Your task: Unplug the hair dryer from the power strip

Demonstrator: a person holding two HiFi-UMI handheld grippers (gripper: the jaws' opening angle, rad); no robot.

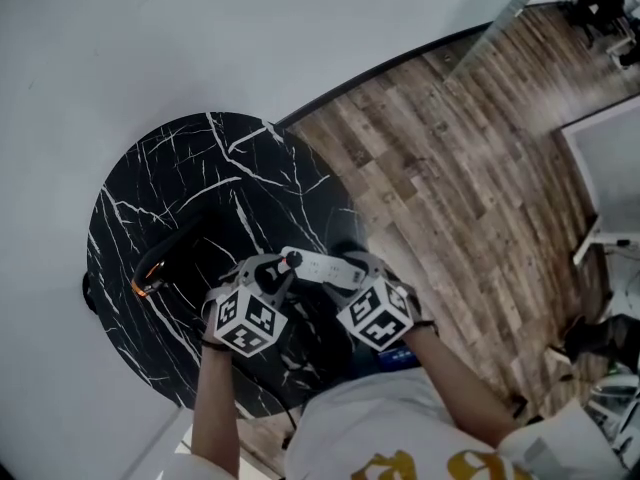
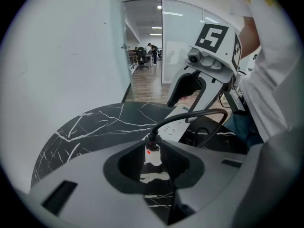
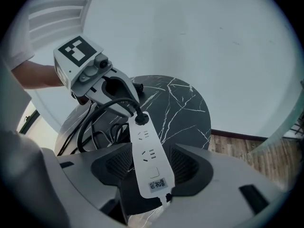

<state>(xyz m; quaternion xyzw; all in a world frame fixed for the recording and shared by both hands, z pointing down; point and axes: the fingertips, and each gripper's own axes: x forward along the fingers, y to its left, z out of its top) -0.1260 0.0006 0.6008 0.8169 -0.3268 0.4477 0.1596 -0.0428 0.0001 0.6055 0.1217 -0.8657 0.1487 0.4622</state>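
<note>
The left tool is spread. The black plug stands at the mouth of its gap, and neither pad presses on it. Seen from the right gripper view, this tool hangs just above the plug and its tips are not yet down around the plug body. The right tool is spread too. The near end of the white strip lies between its pads with a clear gap on each side, so it grips nothing.

The plug sits in the strip's far socket, next to a small red light. Its cord arches up and loops back across the worktop, which is round, black and marbled. In the head view a dark thing with an orange glint lies at the worktop's left side. It is probably the dryer, though it is too dim to be sure.

The step in hand looks like the approach, with both tools lined up and nothing yet gripped. Next, the right tool should press together on the strip to pin it. The left tool should sink a little further, close on the plug body rather than the cord, and pull straight out along the pins.
</note>
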